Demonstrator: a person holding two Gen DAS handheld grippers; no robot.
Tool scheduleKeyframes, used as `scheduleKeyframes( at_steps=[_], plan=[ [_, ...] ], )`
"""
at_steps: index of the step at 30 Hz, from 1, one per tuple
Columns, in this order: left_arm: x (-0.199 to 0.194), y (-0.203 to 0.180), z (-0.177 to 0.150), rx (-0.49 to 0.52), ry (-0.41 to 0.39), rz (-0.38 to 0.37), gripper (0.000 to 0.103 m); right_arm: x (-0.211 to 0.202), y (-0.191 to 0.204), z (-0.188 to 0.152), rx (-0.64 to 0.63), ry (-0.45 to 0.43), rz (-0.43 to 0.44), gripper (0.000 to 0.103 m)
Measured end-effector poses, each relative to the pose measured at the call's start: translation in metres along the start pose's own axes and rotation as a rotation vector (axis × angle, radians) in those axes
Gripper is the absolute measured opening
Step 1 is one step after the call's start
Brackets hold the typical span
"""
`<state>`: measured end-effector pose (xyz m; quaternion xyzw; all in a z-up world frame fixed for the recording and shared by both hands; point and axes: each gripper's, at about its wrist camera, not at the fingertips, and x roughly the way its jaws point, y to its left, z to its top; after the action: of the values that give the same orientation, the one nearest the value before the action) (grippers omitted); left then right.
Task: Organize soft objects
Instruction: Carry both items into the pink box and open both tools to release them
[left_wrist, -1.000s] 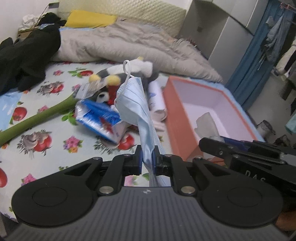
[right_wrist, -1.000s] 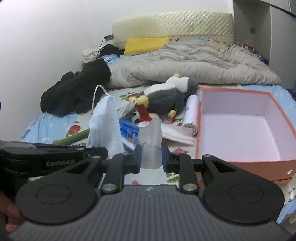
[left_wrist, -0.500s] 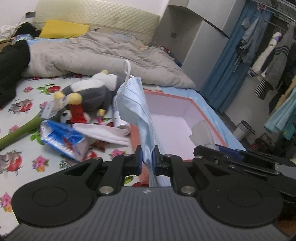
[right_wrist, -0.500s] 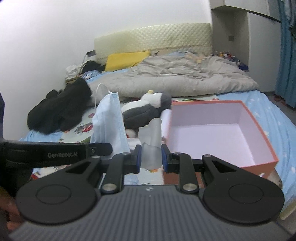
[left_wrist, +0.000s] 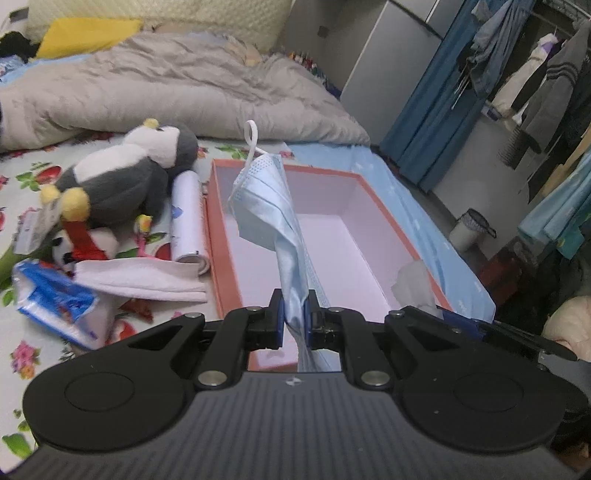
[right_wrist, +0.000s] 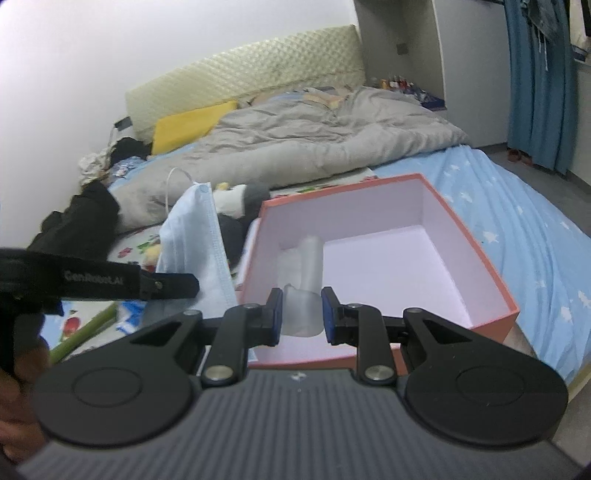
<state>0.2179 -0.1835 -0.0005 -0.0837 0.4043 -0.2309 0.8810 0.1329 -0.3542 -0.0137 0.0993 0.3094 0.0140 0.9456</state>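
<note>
While clamped between the blue pads of the left hand-held gripper (left_wrist: 294, 314), stands up twisted and crumpled: a pale blue face mask (left_wrist: 267, 206), white ear loop curling at the top, raised above the near-left part of the orange box (left_wrist: 388, 221). Left wrist view first — lying open on the bed (left_wrist: 37, 332), pale lining bare apart from what shows at its near right corner: a whitish crumpled piece (left_wrist: 413, 282) held by the right hand-held gripper (left_wrist: 458, 325), seen only from the side there. Left of the box, just beside its wall: a rolled white sheet (left_wrist: 186, 218). Further left of the box: a grey and white plush penguin (left_wrist: 122, 177), lying on its side, with a folded white cloth (left_wrist: 142, 277) and a blue packet (left_wrist: 55, 299) nearer the camera. Beyond the box: a rumpled grey duvet (left_wrist: 166, 85).

Right wrist view next — closed on a translucent whitish soft piece (right_wrist: 303, 288), the right hand-held gripper (right_wrist: 301, 312), pads pressing both sides, held over the near-left part of the box (right_wrist: 491, 269). Left of the box: the left hand-held gripper (right_wrist: 173, 286) side-on, mask (right_wrist: 195, 236) rising from it, partly covering the penguin (right_wrist: 236, 210). Behind the box: the duvet (right_wrist: 314, 144) and a yellow pillow (right_wrist: 188, 125).
</note>
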Motion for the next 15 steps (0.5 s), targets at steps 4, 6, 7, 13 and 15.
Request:
scheduleKeyframes(
  at_steps=[4, 6, 7, 13, 15],
  plan=[
    [0.037, -0.003, 0.02, 0.019, 0.043, 0.003, 0.013, 0.023, -0.018, 0.004, 0.013, 0.03, -0.014, 0.026],
    [0.057, -0.005, 0.027, 0.033, 0.067, -0.004, 0.013, 0.036, -0.028, 0.006, 0.025, 0.043, -0.019, 0.026],
    [0.069, -0.007, 0.03, 0.04, 0.079, -0.011, 0.013, 0.043, -0.033, 0.007, 0.03, 0.052, -0.024, 0.026],
    [0.134, -0.01, 0.037, 0.049, 0.165, 0.004, 0.013, 0.086, -0.06, 0.013, 0.039, 0.112, -0.038, 0.026],
    [0.154, -0.009, 0.039, 0.051, 0.19, 0.009, 0.013, 0.101, -0.067, 0.013, 0.036, 0.14, -0.05, 0.026]
  ],
)
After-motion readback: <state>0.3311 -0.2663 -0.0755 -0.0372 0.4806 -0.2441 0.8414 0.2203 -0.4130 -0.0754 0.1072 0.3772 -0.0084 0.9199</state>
